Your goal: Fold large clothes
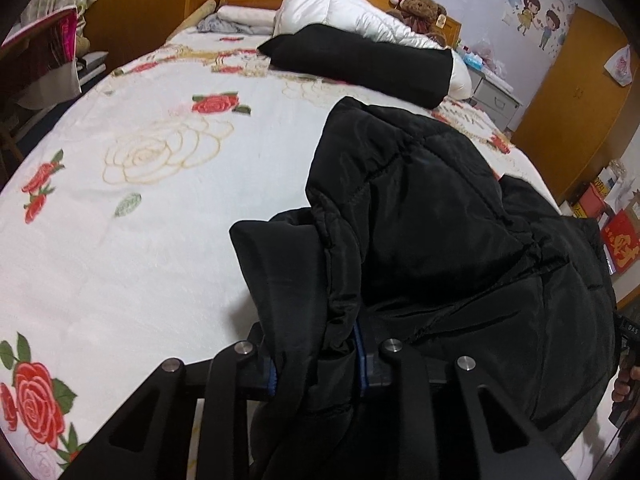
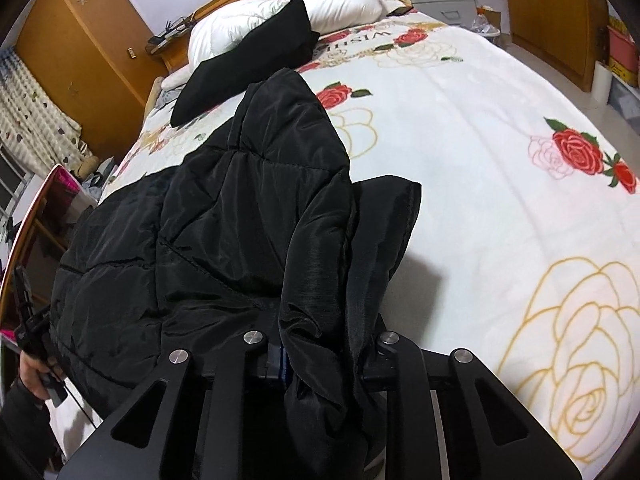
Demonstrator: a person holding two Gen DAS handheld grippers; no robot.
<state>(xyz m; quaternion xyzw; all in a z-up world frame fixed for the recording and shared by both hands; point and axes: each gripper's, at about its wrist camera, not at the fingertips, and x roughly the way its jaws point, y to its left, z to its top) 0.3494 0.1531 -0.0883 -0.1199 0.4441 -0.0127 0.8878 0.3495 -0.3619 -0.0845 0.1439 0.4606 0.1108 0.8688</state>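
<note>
Clenching the black jacket (image 1: 420, 208), both tools (left (image 1: 318, 364), right (image 2: 324, 360)) face a black pillow (image 1: 360, 64).

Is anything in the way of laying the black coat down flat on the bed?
Mostly no. Both the left gripper and right gripper already hold the coat. The flowered blanket beside it is bare; only a black pillow lies farther up, near the headboard.

One black padded jacket (image 1: 440, 220), one black pillow (image 1: 360, 64), one white duvet (image 1: 344, 12), one teddy bear (image 1: 420, 8).
</note>
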